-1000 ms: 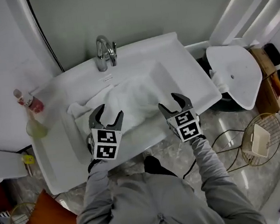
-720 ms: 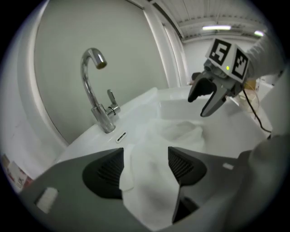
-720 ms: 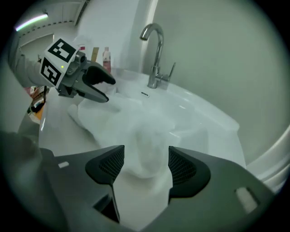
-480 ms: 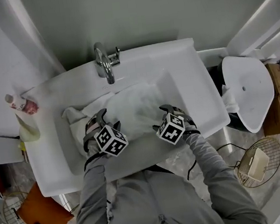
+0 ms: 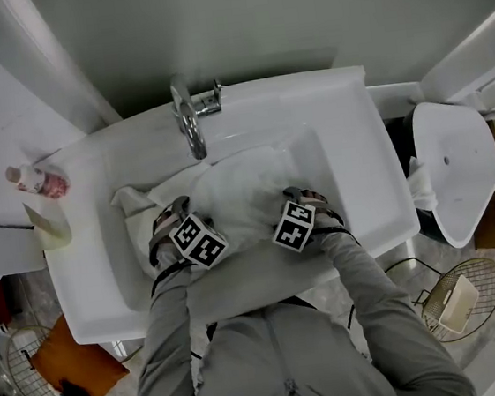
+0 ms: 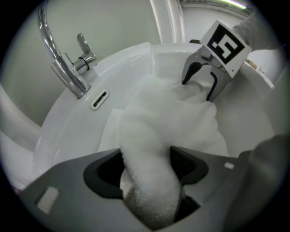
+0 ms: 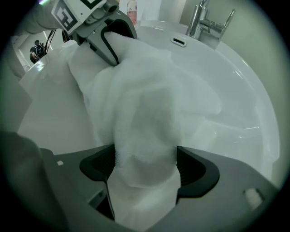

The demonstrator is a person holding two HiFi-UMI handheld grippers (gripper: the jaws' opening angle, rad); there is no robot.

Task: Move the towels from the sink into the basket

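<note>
Your sink point(image 5: 352, 181) carries most of it: the white towels point(image 5: 238, 189) lie heaped in its bowl, below the tap point(image 5: 190, 124) on the back rim. On the ledge at your left sit a pink-labelled bottle point(image 5: 37, 181) and, just beside it, a pale yellow thing point(image 5: 51, 228). Down on the floor point(image 5: 22, 325), a wire basket point(image 5: 486, 279) sits at your right with a pale box point(image 5: 460, 306) in it. A second basket point(image 5: 20, 387) sits at your left with an orange thing point(image 5: 67, 368) on it.

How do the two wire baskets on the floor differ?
The left basket is partly hidden by an orange sheet; the right basket holds a pale box. The left basket stands beside the sink, the right basket near the toilet. Both are wire, on the floor.
</note>
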